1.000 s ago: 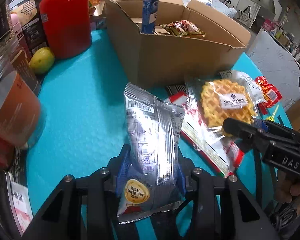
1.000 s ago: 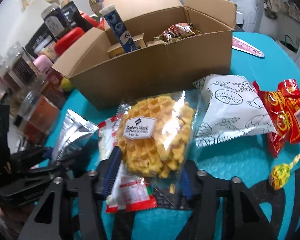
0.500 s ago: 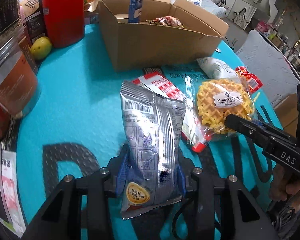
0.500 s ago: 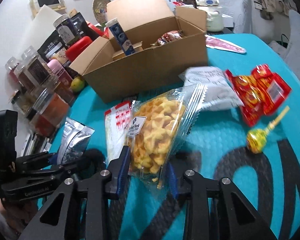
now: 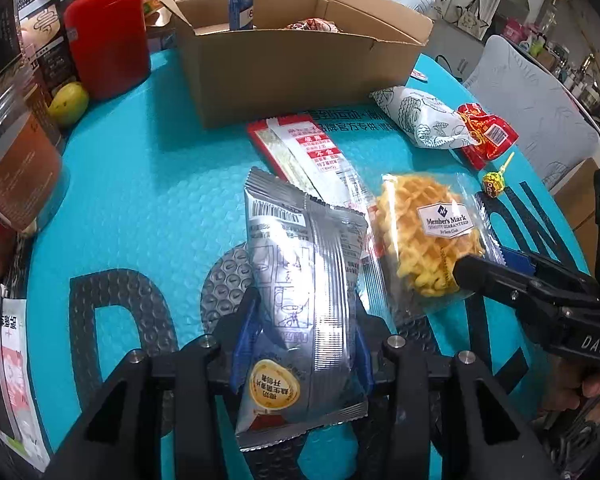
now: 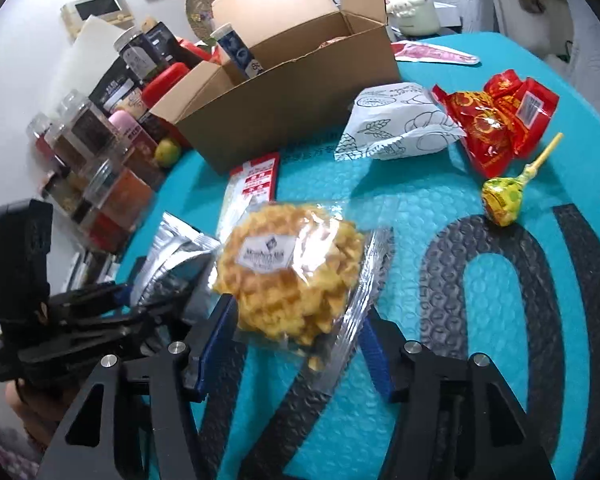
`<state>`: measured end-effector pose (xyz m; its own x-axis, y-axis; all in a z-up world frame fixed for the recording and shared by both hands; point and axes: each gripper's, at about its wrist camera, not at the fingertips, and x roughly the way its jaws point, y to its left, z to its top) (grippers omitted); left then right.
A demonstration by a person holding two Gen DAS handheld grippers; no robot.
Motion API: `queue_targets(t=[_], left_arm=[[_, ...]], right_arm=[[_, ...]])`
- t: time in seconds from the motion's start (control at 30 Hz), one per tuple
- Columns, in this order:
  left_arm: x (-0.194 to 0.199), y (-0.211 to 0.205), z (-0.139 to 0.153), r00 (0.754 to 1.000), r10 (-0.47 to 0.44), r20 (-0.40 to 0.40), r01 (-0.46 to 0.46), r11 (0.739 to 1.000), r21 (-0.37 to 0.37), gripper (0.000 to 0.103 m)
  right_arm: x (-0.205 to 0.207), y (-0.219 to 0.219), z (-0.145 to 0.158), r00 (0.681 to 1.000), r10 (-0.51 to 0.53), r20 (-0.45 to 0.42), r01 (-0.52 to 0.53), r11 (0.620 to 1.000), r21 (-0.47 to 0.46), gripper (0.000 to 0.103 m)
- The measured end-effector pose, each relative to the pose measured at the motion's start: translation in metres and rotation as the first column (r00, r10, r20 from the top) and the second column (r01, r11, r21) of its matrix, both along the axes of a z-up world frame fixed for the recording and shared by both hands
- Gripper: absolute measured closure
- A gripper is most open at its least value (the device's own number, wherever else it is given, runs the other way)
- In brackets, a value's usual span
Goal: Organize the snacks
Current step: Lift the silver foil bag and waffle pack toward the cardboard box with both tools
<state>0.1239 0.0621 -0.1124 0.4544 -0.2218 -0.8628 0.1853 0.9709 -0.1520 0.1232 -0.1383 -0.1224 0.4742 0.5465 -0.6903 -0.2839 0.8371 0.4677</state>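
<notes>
Above bubbly teal matting, left claw clamps crinkly foil packet; right claw just loosened around cellophane-wrapped waffle.

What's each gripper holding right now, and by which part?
Left gripper clamps the silver snack packet near its lower end. Right gripper, jaws just opened, holds nothing; the waffle pack sits loose between them.

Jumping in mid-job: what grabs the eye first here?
The left tool clamps a silver snack pouch upright over the teal mat. Beside it, the right tool has just been opening around the bagged waffle. Behind both stands the open cardboard box.
</notes>
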Motion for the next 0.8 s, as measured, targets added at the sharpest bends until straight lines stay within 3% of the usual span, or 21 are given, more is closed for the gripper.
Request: queue_targets(t=[0.17,0.27,0.47,0.8], left_arm=[[0.0,0.004,-0.001,1.0,0.008,0.006,-0.008,1.0,-0.026,0.062],[0.0,0.007,-0.001,1.0,0.018,0.007,-0.018,0.999,-0.038,0.062],[-0.001,0.014,0.0,0.999,0.054,0.007,-0.054,0.996,-0.073,0.065],[-0.012,0.02,0.026,0.996,0.07,0.059,-0.062,0.99,-0.125,0.065]], right_arm=[[0.009,-0.001,-0.003,1.0,-0.006,-0.004,0.007,0.998,0.066,0.034],[0.011,0.0,-0.004,1.0,-0.026,0.0,0.026,0.999,0.04,0.058],[0.011,-0.013,-0.003,0.999,-0.041,-0.008,0.041,0.993,0.112,0.079],[-0.006,-0.007,0.03,0.992,-0.034,0.118,0.028,0.998,0.058,0.085]])
